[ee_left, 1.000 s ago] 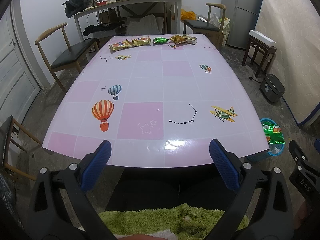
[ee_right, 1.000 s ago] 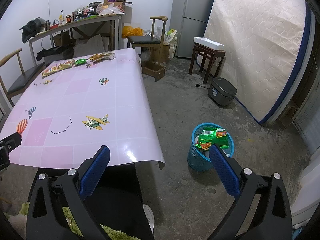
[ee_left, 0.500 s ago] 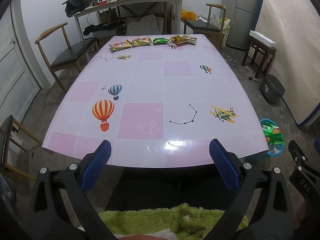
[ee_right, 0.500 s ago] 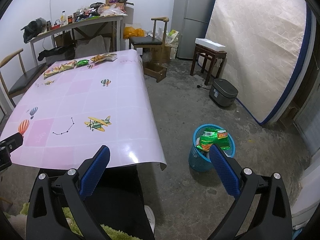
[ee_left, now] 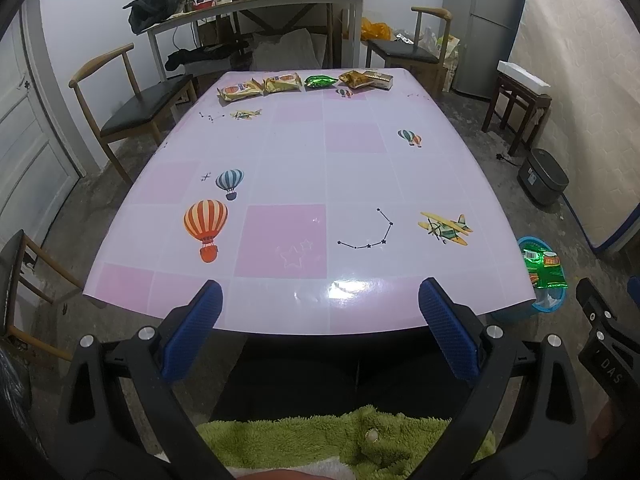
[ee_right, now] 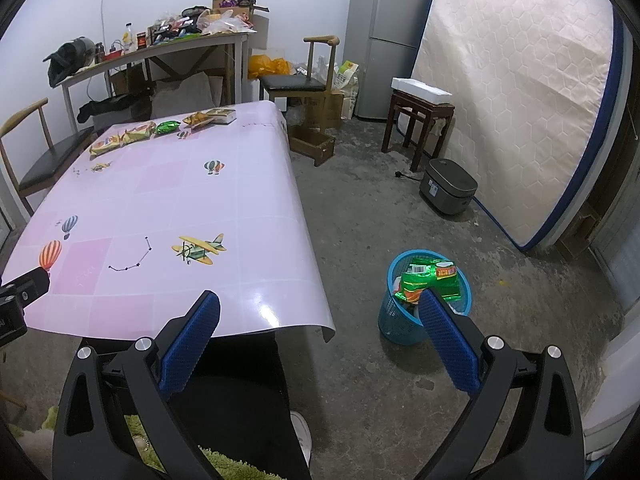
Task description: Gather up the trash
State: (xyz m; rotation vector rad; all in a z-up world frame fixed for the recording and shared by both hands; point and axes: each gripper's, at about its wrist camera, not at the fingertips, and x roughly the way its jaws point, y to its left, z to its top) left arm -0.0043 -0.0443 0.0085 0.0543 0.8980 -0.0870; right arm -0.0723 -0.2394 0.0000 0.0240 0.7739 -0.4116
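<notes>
Change: right gripper has drifted slightly; left gripper unmoved.
Jaws: both wide apart, empty.
Trash: snack packets at table's far edge; basket on floor.
Risk: long reach may nudge packets off.

You've got a row of snack packets lined up along the far edge of the bench, well away from you. The wastebasket sits on the floor off the bench's near right corner, with a snack bag lying in it.
</notes>
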